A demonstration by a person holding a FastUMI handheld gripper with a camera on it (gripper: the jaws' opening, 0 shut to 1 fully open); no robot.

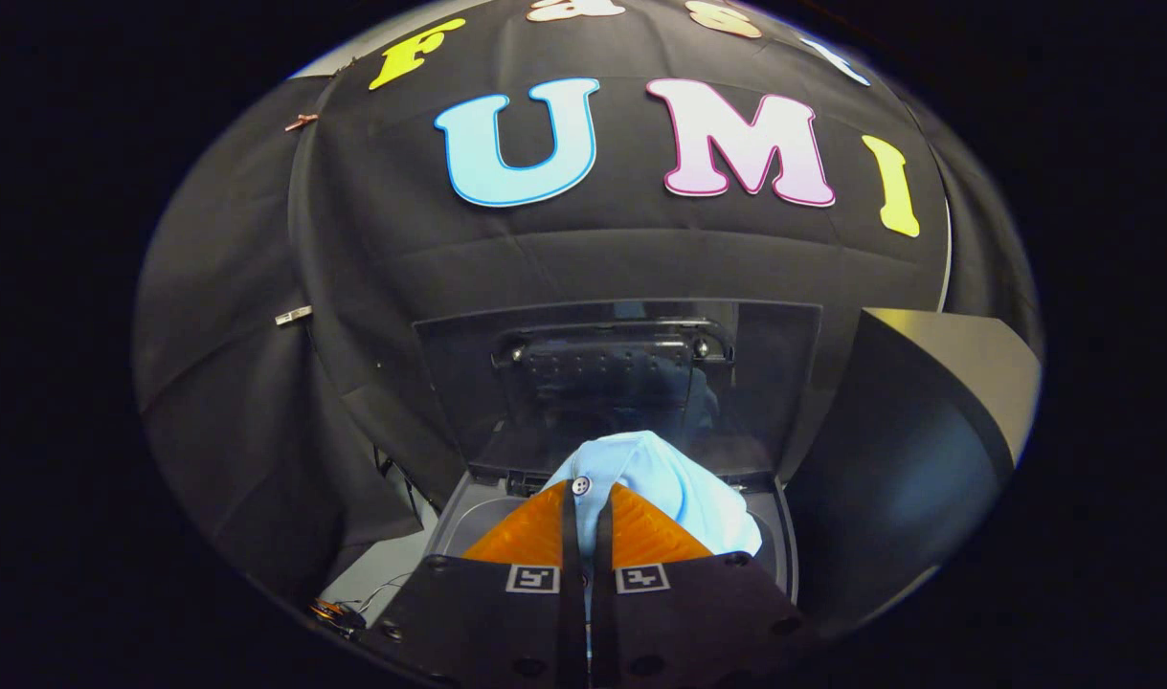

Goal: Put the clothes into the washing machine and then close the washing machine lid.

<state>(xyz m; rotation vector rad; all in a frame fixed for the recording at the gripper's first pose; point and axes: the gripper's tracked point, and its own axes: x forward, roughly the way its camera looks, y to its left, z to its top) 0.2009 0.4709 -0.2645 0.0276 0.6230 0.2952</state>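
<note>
Snagging is my main worry right now. My gripper (586, 498) is clenched on the light blue button-up cotton shirt (674, 478), both fingers pressed tight together with a fold of fabric and a small white button (581, 485) pinched right at the tips. The bundle sits at the fingertips and bulges just ahead of them, above the grey top-loading washing machine opening (478, 512), with the dark glossy raised lid (621, 383) standing upright beyond it.

What could go wrong, as I see it: the shirt is bunched, so if I let go too early a sleeve could drape over the grey rim and get caught when the lid comes down. The lid might also drop if I bump it.

Orientation is hard to call since it's a crumpled lump. The visible mass runs from the fingertips off to my right and a bit downward; the rest hangs under the fingers, hidden.
</note>
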